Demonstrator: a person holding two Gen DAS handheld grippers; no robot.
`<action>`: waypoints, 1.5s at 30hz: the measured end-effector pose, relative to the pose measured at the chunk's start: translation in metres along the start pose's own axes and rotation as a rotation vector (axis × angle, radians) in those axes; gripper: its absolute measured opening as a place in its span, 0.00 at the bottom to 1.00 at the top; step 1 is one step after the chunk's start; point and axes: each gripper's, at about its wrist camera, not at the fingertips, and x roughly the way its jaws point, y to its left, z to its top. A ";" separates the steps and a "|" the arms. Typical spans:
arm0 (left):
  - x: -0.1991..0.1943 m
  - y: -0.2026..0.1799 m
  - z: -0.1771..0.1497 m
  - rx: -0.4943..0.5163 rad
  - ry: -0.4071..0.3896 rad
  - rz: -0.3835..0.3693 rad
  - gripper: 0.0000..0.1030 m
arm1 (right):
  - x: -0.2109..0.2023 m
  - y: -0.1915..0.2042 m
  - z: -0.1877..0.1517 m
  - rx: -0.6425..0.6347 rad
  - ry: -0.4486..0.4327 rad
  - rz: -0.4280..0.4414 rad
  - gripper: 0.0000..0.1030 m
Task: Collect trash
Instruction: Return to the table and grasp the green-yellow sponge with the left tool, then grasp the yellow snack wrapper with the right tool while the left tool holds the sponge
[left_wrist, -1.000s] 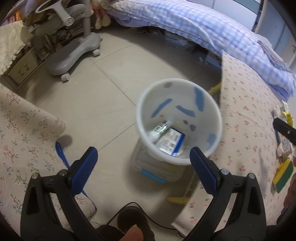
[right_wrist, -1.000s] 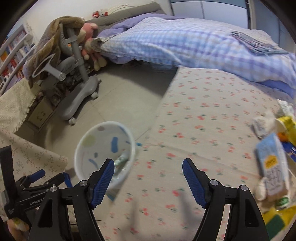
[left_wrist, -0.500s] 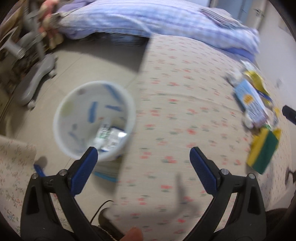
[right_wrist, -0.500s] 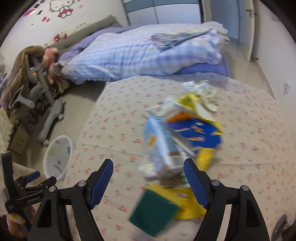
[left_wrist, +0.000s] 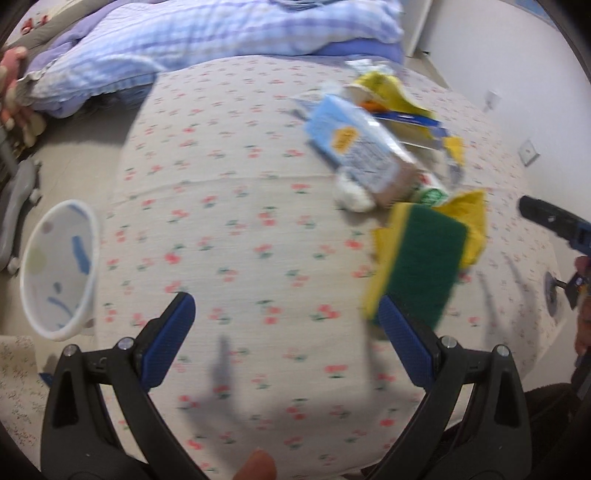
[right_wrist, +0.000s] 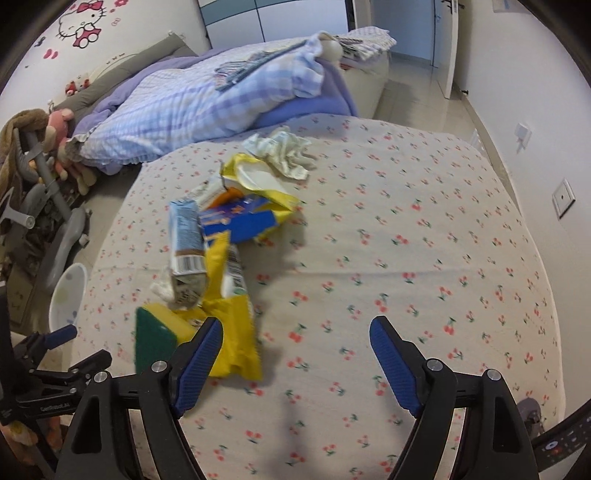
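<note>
Trash lies in a heap on the flowered tablecloth: a light blue carton, a green and yellow sponge, a yellow wrapper, a blue packet and a crumpled tissue. The white bin stands on the floor left of the table. My left gripper hangs open over bare cloth, its right finger just in front of the sponge. My right gripper is opening with nothing between its jaws; the wrapper lies by its left finger.
A bed with a blue checked quilt runs behind the table. A grey chair base and toys stand at the far left on the floor. The right half of the tablecloth is bare. A wall with sockets is on the right.
Both grippers have swept from above the bin rightwards over the table, so the trash heap now lies close in front of them. The bin has slid to the left edge.
</note>
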 end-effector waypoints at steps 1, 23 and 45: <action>0.000 -0.007 0.000 0.012 -0.003 -0.013 0.96 | 0.001 -0.003 -0.001 0.003 0.004 0.000 0.81; 0.022 -0.070 0.001 0.112 -0.001 -0.162 0.58 | 0.004 -0.035 -0.015 0.036 0.038 -0.010 0.81; -0.009 0.026 -0.001 -0.084 -0.068 -0.096 0.58 | 0.041 0.016 -0.016 -0.033 0.113 0.054 0.81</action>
